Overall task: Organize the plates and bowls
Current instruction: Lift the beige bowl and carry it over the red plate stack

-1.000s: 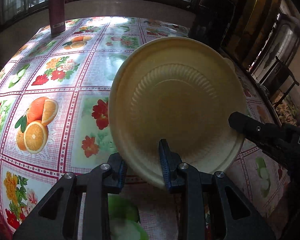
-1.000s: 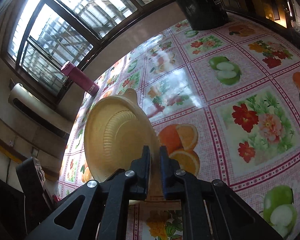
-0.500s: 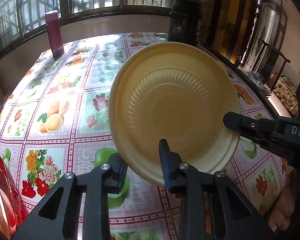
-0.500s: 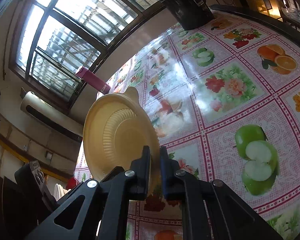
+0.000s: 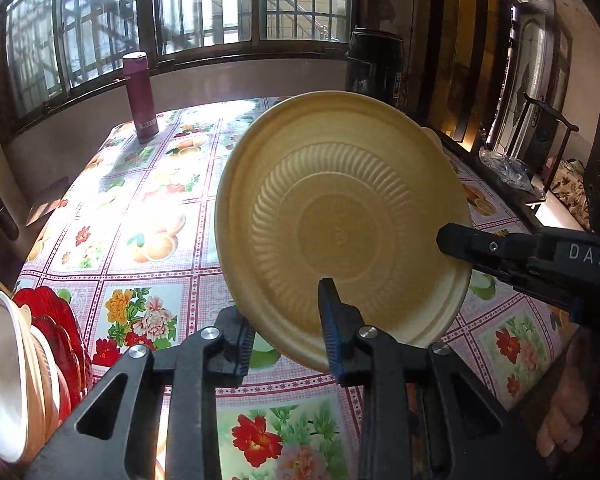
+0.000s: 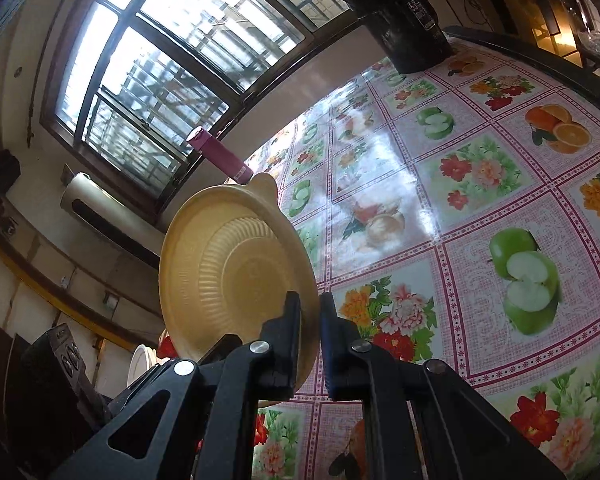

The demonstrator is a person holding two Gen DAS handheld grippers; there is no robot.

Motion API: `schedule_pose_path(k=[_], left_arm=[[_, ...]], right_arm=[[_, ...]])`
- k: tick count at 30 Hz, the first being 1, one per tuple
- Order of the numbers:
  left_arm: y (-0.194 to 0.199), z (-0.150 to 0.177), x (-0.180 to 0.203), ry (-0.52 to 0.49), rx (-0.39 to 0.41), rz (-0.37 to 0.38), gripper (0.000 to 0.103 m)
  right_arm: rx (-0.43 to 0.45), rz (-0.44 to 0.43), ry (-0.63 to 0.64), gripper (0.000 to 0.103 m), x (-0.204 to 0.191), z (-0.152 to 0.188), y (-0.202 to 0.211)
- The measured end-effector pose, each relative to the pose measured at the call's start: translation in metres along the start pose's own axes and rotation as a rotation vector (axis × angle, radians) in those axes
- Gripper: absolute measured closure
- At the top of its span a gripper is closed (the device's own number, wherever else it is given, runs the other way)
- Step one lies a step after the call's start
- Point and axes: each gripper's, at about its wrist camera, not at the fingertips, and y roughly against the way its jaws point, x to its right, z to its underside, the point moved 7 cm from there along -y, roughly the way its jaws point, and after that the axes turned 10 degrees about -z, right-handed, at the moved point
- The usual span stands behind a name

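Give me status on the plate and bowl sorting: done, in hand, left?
Done: a white bowl and red plates stand on edge at the left. In hand: the yellow dish, off the table, gripped by the left gripper and right gripper. Left: adding it to that group; no other loose dishes visible.

Left black plastic two-finger gripper [image 5: 286, 330] fills the foreground: angular arms with triangular cut-outs, round silver screws at the joints, ribbed blue pads lining the inner faces of the fingers [image 5: 332, 320]; the right black plastic gripper [image 6: 310, 334] shows the same build, silver screws and dark pads; seen from the left camera its side carries white letters "DAS" and one small screw near the tip; a bare hand [image 5: 560, 432] shows at lower right, dim and partly hidden.
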Motion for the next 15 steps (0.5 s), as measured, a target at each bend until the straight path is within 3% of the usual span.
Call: schedule_pose_path(k=[15], left_arm=[[0.034, 0.007, -0.050, 0.047, 0.072, -0.061, 0.075]], right_arm=[[-0.024, -0.056, 0.086, 0.094, -0.060, 0.018, -0.011]])
